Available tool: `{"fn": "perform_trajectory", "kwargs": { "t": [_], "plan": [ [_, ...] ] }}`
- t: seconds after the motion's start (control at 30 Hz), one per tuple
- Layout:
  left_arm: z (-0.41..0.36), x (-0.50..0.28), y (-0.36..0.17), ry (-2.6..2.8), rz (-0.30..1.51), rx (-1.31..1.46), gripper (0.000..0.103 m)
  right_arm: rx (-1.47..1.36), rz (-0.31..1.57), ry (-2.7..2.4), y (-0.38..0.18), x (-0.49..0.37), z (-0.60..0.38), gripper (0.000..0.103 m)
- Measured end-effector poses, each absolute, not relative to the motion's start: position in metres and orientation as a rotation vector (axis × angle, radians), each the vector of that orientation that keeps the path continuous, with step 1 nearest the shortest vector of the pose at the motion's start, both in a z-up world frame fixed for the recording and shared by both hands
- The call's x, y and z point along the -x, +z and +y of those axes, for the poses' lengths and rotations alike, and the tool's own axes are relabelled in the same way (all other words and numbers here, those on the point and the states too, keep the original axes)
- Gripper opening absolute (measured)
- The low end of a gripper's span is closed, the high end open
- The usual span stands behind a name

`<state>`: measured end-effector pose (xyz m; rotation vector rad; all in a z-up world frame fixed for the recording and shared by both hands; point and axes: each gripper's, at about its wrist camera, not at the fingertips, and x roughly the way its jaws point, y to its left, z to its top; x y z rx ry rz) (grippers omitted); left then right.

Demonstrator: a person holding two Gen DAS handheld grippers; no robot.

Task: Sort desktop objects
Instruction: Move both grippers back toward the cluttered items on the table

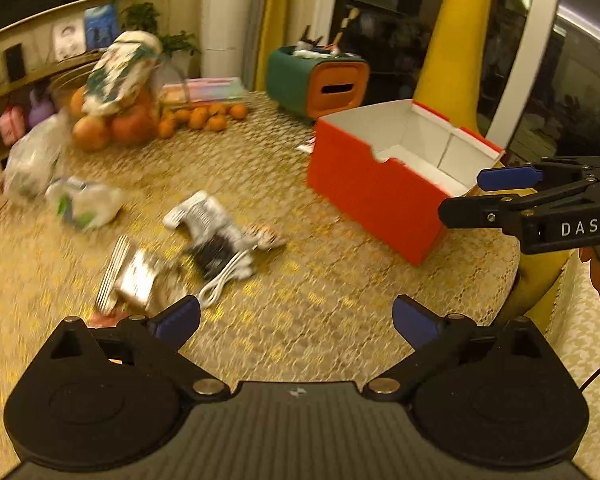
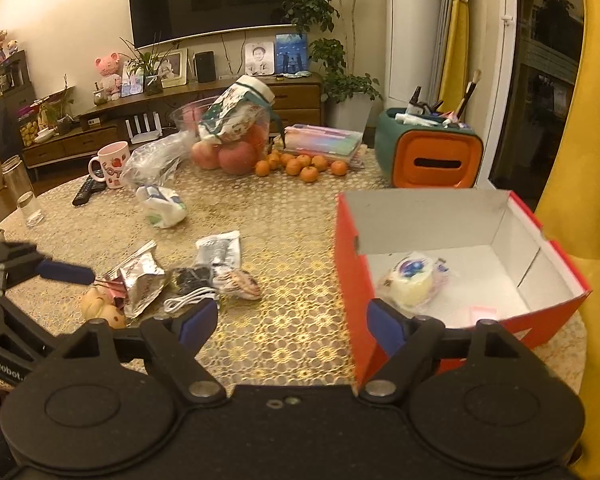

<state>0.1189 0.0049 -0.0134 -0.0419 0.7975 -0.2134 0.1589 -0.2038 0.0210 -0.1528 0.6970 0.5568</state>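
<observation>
A red cardboard box [image 2: 348, 264] with a white inside stands open on the right of the table; it also shows in the left wrist view [image 1: 364, 184]. A wrapped round white packet [image 2: 412, 280] lies in it. A pile of small items lies left of it: a silver foil pouch [image 2: 142, 286], a white cable [image 2: 190, 298], a clear packet [image 2: 220, 252], a patterned pouch [image 2: 240, 282]. My left gripper [image 1: 296, 318] is open and empty above the table near the pile [image 1: 212, 240]. My right gripper [image 2: 292, 322] is open and empty at the box's near left corner.
A white bag [image 2: 162, 206], a pink mug [image 2: 114, 164], a remote [image 2: 86, 190], a glass bowl of fruit [image 2: 228, 140], several tangerines [image 2: 300, 166], books [image 2: 324, 140] and a green-orange organiser [image 2: 432, 152] stand farther back. A yellow chair back [image 2: 580, 240] rises on the right.
</observation>
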Motion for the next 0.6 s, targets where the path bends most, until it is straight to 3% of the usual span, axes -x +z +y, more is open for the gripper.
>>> {"fn": "perform_trajectory", "kwargs": {
  "t": [0.6],
  "plan": [
    [0.062, -0.095, -0.047, -0.088, 0.762, 0.083, 0.103, 0.16, 0.726, 0.606, -0.013, -0.157, -0.15, 0.084]
  ]
}}
